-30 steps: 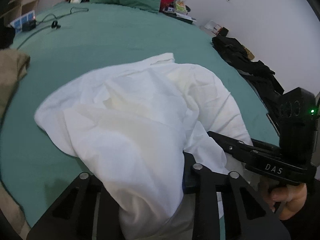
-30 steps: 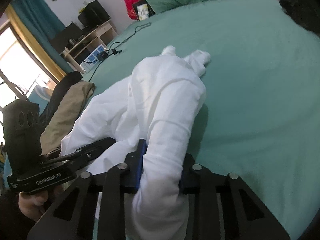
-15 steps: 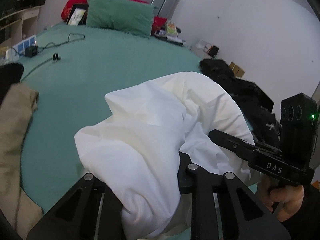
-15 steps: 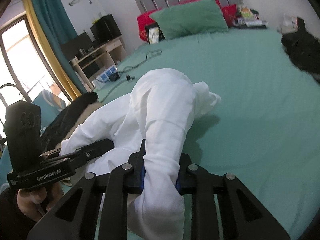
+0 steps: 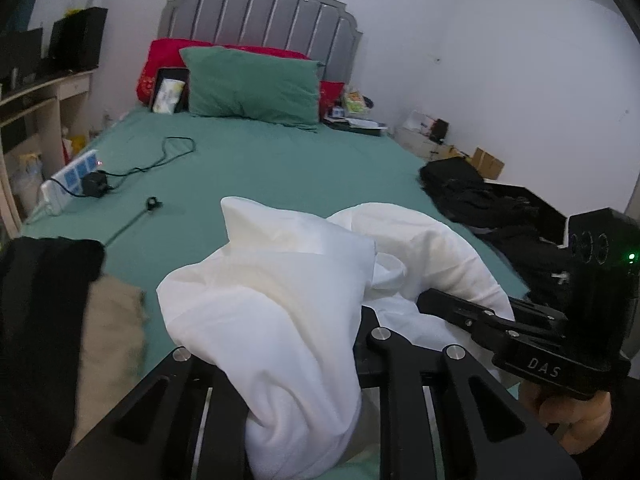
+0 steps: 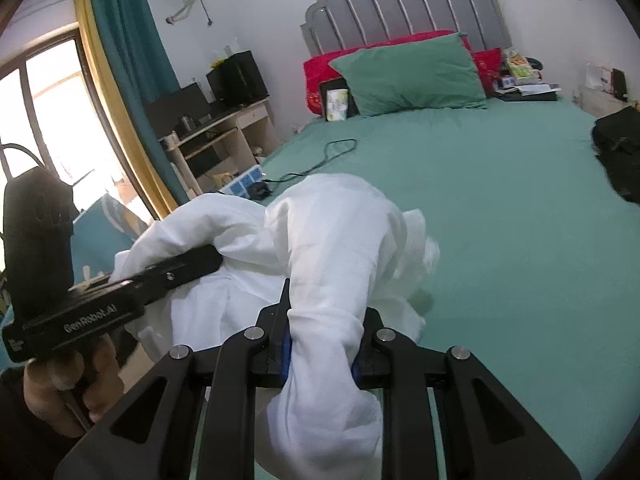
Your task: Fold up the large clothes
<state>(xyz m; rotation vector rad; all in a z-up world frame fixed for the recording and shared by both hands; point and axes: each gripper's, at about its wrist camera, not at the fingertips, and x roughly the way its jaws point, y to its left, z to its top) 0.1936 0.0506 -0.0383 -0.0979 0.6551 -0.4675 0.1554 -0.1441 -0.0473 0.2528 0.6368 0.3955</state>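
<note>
The folding has barely begun, I'd say: the white garment (image 5: 304, 304) is bunched and rumpled, no crease or flat panel anywhere. The left tool (image 5: 296, 364) is tightening on a thick wad of it, and the right tool (image 6: 324, 352) clamps another wad. It hangs between them above the green bed (image 6: 500, 208), toward six o'clock. Spreading and every fold remain.
</note>
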